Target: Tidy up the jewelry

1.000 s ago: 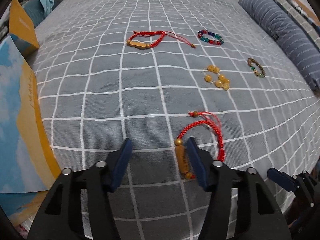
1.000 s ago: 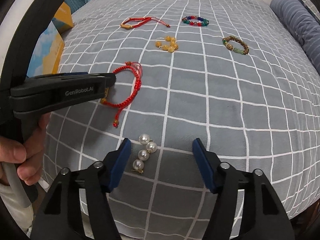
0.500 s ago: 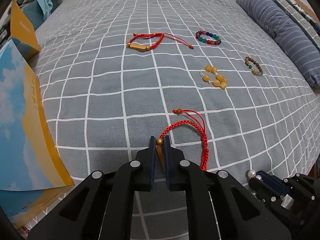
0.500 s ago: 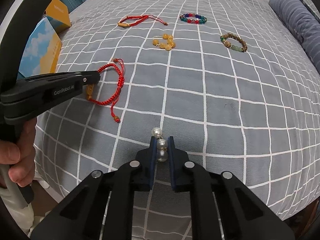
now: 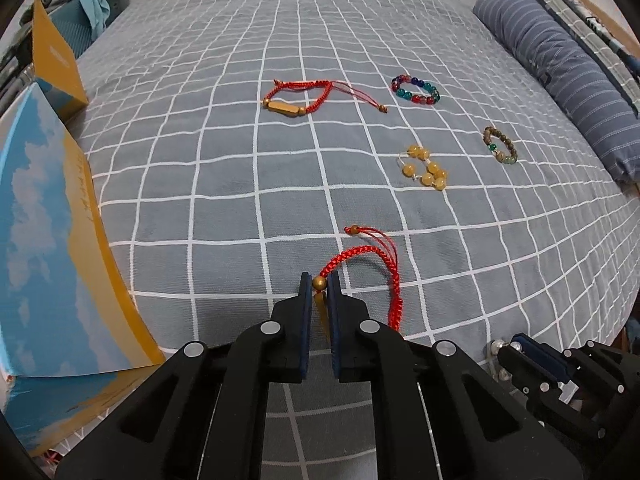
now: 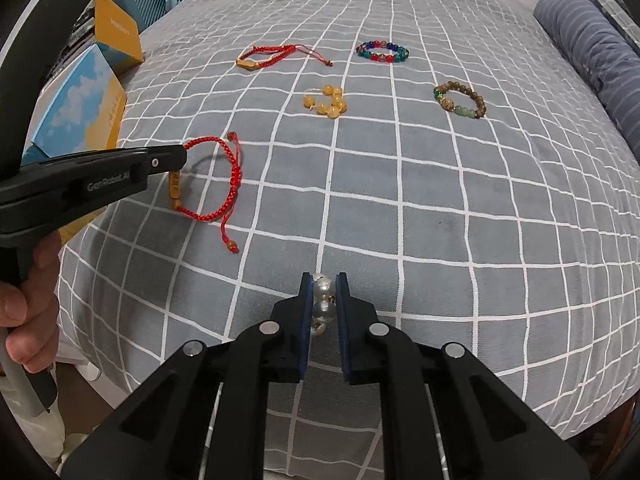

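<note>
- Left wrist view: my left tool (image 5: 319, 288) is clamped on the gold bar of the near red cord bracelet (image 5: 362, 264). The bar sits between the two pads with a round gold bead at the tips; its long axis runs along the fingers, pointing away from me up the bed (image 5: 280, 184).
- The red braid loops out to the right of the tips and back toward me; the tail with its small bead points away and slightly left. How much of the cord lies on the bedcover I cannot tell.
- Judgement: the grip is on the rigid part, which is correct. I should lift straight and slowly so the loose braid and tail do not snag the fabric.
- A blue and yellow box (image 5: 44, 240) lies at the left edge, a likely destination, though that is my assumption.
- Right wrist view: my right tool (image 6: 323, 300) is clamped on a short string of pearls (image 6: 323, 298). The string lies along the fingers, one pearl just past the tips.
- Judgement: round beads may slip; I should hold pressure steady and avoid tilting the tips downward.
- Further up the bed, well apart, lie a second red bracelet (image 6: 264, 57), a coloured bead bracelet (image 6: 382, 51), yellow beads (image 6: 326, 101) and a brown bead bracelet (image 6: 460, 100), all untouched.
</note>
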Tool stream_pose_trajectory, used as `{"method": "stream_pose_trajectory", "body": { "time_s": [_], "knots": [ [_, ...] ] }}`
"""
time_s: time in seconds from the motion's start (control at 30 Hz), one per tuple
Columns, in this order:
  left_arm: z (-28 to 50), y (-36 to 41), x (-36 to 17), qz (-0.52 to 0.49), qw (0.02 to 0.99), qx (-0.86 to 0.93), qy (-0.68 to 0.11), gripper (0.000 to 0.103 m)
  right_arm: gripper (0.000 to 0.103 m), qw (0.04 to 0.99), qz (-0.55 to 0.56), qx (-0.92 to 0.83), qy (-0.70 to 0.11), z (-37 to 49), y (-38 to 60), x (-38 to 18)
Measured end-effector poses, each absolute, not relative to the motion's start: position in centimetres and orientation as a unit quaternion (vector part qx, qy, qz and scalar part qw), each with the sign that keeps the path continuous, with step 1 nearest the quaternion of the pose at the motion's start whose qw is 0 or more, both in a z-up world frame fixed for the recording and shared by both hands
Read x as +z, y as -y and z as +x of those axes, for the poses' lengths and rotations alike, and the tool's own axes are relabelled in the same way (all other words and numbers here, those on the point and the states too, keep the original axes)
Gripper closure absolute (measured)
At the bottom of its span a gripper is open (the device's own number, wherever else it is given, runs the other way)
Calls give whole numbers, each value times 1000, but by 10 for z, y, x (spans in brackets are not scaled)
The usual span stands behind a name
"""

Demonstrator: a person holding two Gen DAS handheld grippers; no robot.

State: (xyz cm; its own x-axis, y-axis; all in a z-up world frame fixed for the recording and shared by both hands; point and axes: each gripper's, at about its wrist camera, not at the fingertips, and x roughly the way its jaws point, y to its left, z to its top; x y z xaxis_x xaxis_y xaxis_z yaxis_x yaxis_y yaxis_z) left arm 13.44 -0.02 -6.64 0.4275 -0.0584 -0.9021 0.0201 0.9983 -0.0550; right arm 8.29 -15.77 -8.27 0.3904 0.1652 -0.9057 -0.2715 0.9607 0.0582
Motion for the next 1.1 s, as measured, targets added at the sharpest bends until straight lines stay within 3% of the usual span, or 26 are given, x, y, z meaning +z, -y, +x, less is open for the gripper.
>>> {"method": "stream_pose_trajectory", "body": {
  "time_s": [1.1],
  "knots": [
    [104,2,8,-11,883,-37,-467,96,92,867,-48,111,-483,95,169,-35]
  ]
}}
